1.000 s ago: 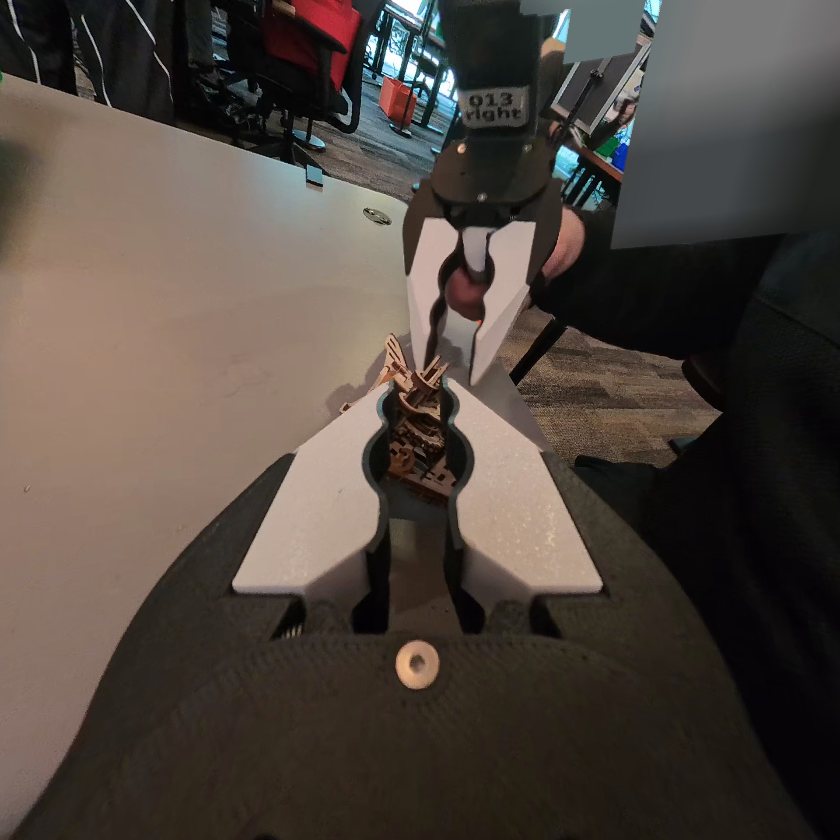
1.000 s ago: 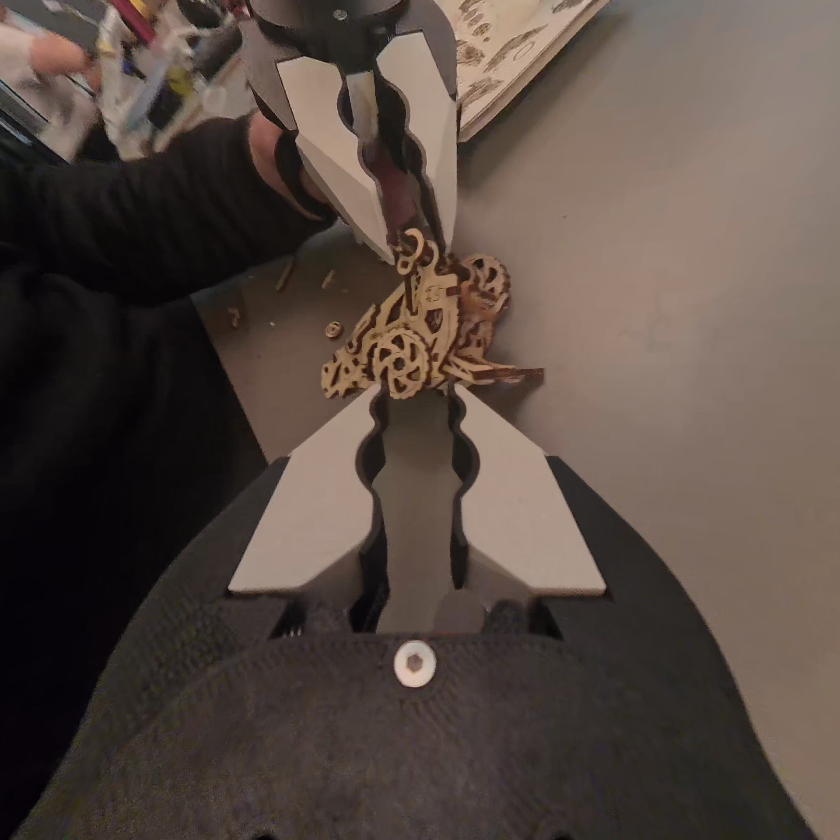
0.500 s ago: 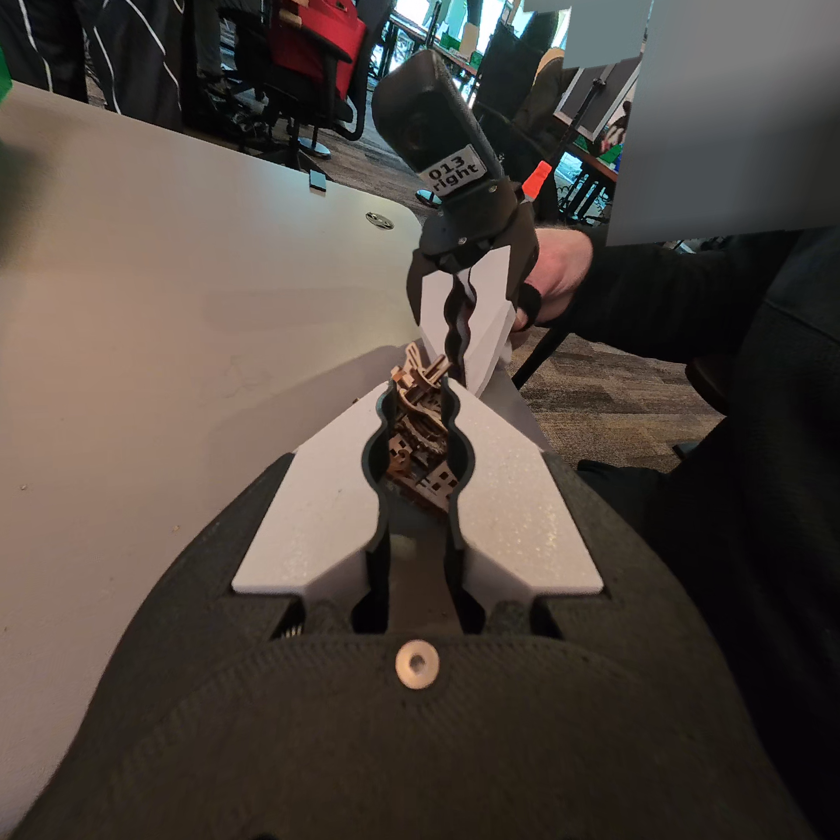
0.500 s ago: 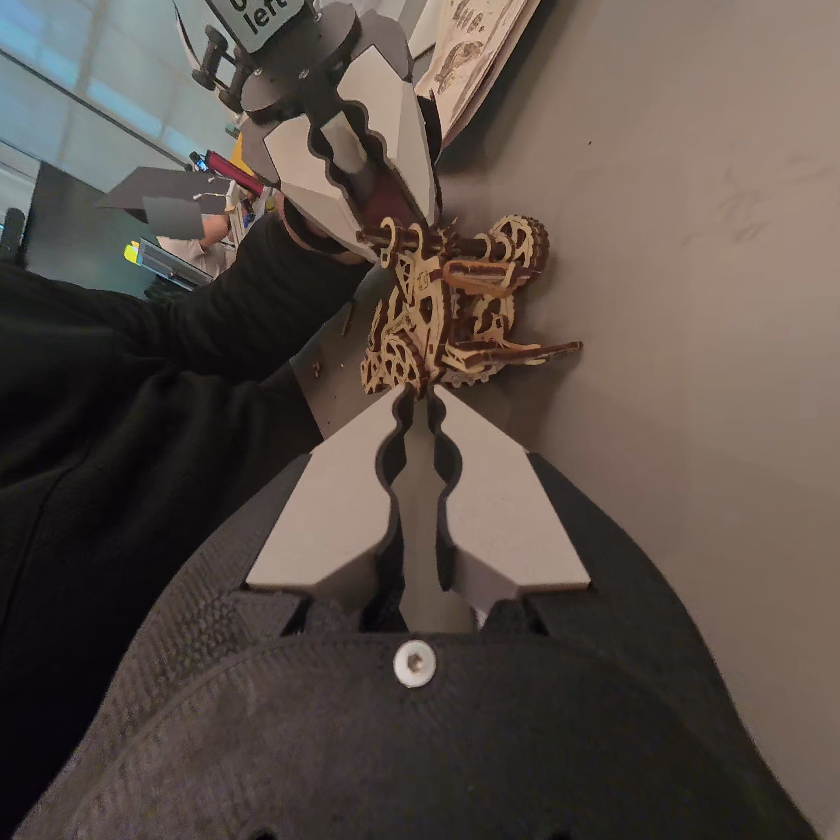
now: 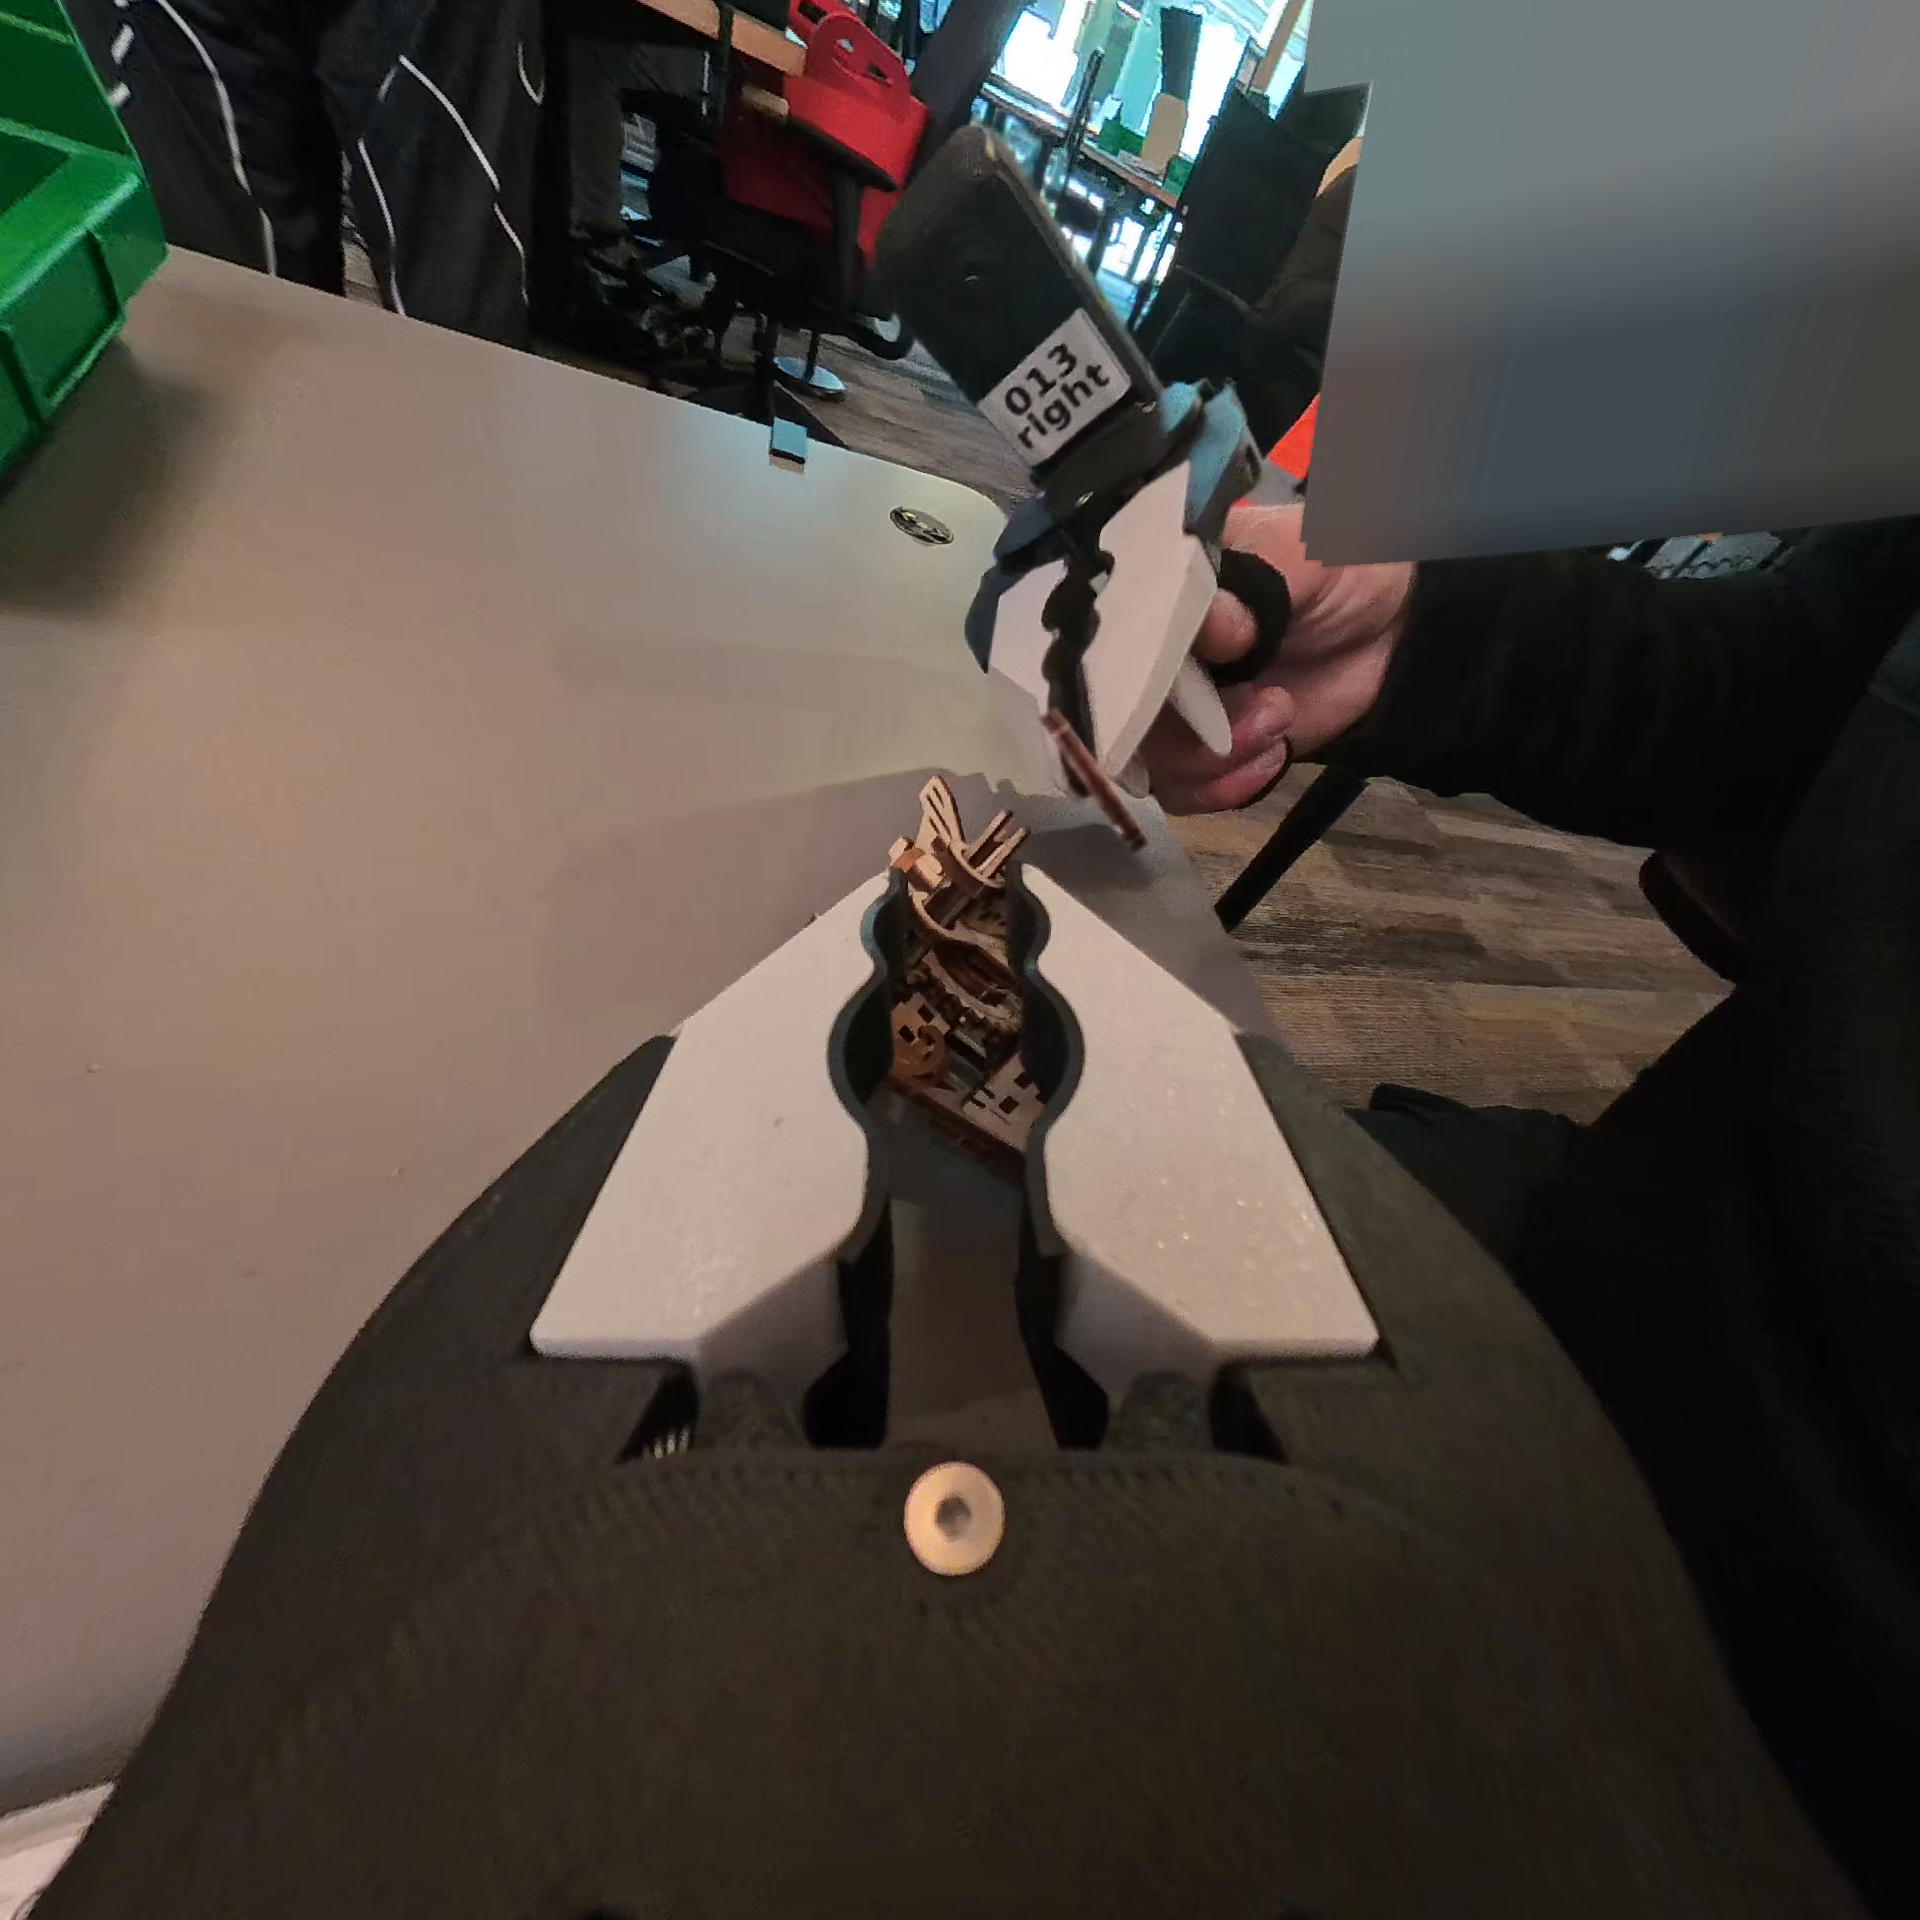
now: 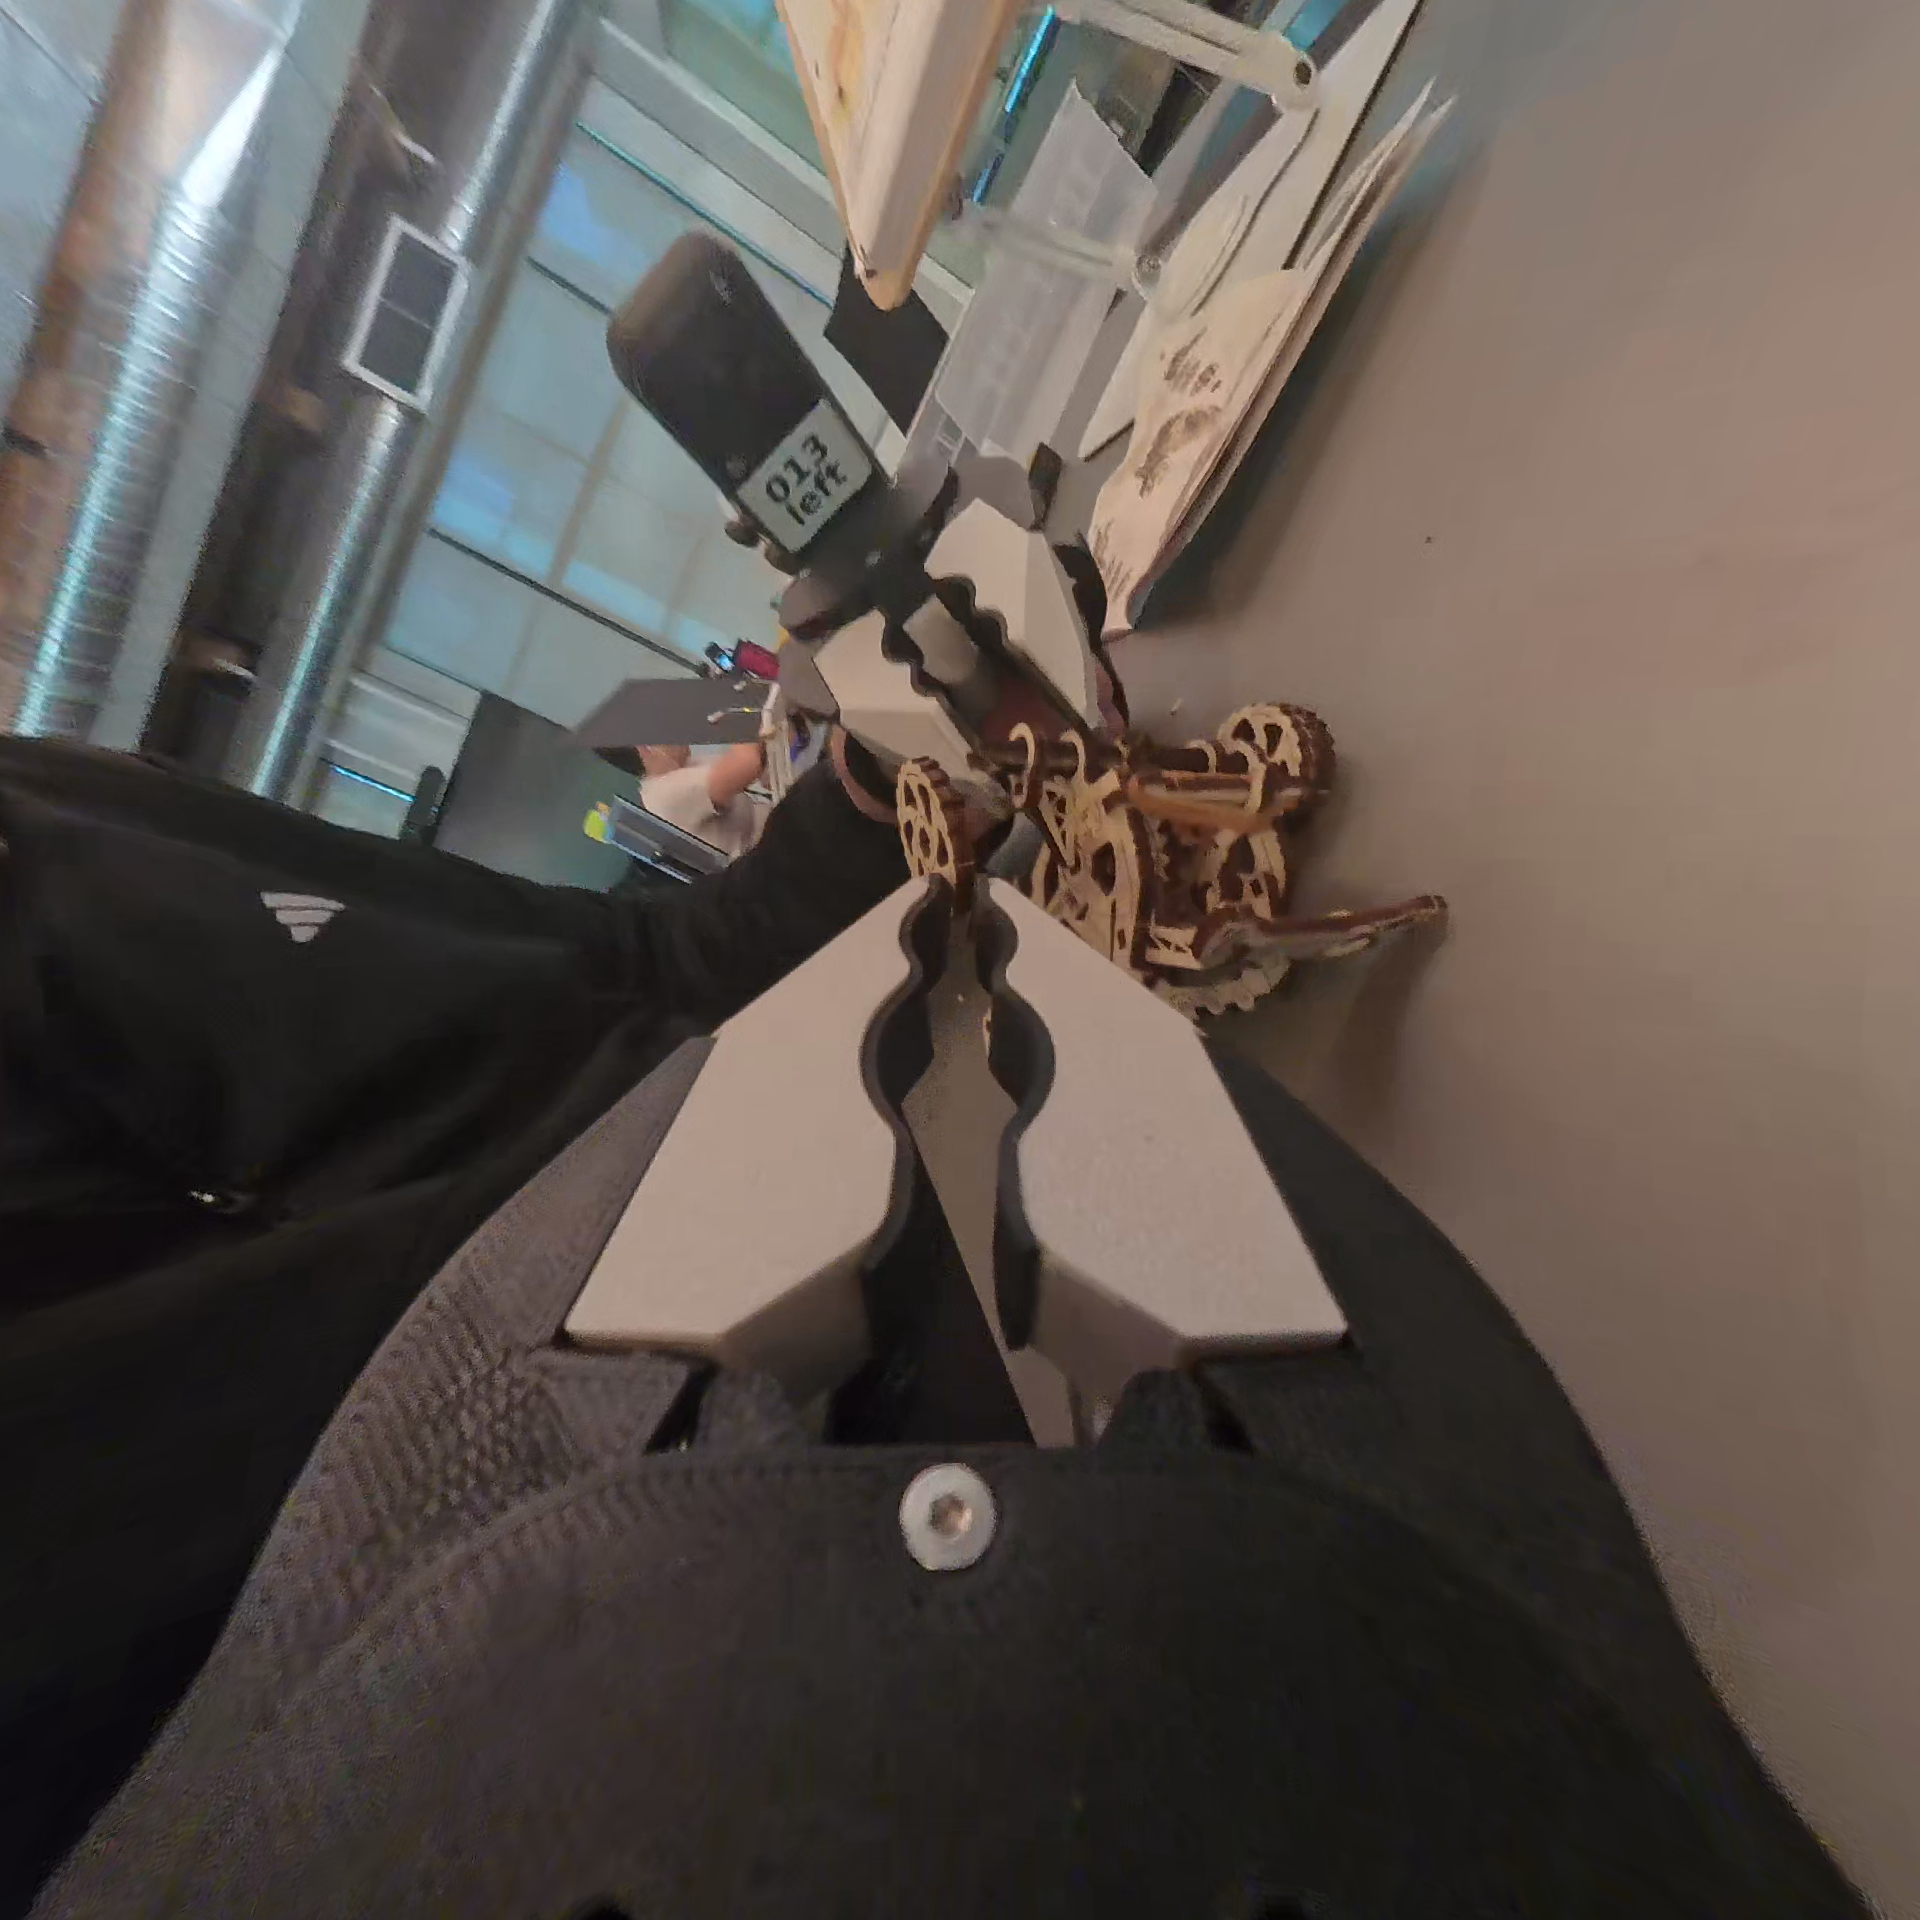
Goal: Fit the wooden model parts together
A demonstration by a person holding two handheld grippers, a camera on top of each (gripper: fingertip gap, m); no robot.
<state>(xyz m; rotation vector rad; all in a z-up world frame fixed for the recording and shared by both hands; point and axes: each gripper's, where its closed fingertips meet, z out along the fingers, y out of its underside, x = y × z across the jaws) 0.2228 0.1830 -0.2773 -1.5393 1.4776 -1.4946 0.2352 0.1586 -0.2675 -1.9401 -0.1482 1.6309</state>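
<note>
Each gripper carries a small white sticker with dark print on its black camera housing; the person's dark jacket (image 6: pixel 312 1039) bears a small pale logo on the chest. An open booklet (image 6: pixel 1216 416) with printed drawings lies on the grey table (image 5: pixel 416 727) behind the work, and a pale wooden sheet (image 6: pixel 894 125) stands tilted above it.

The left gripper (image 5: pixel 956 904) is clenched on the wooden model (image 5: pixel 951 997), a lattice of pale laser-cut gears and struts. In the right wrist view the model (image 6: pixel 1174 831) rests against the table close to its edge, with one thin arm sticking out along the surface, and the left gripper (image 6: pixel 1023 717) grips it at its far upper end.

The right gripper (image 6: pixel 956 914) is clamped on a small gear wheel (image 6: pixel 930 831), which it holds edge-on just beside the model's near side; whether the two touch I cannot tell. From the left wrist view the right gripper (image 5: pixel 1086 758) hangs above and to the right of the model, the wheel (image 5: pixel 1096 774) showing as a thin brown strip poking out below its tips, with a hand (image 5: pixel 1278 665) wrapped round the handle.

A green bin (image 5: pixel 52 208) sits at the table's far corner. Beyond it are office chairs, one with red cloth (image 5: pixel 842 114) on it.
</note>
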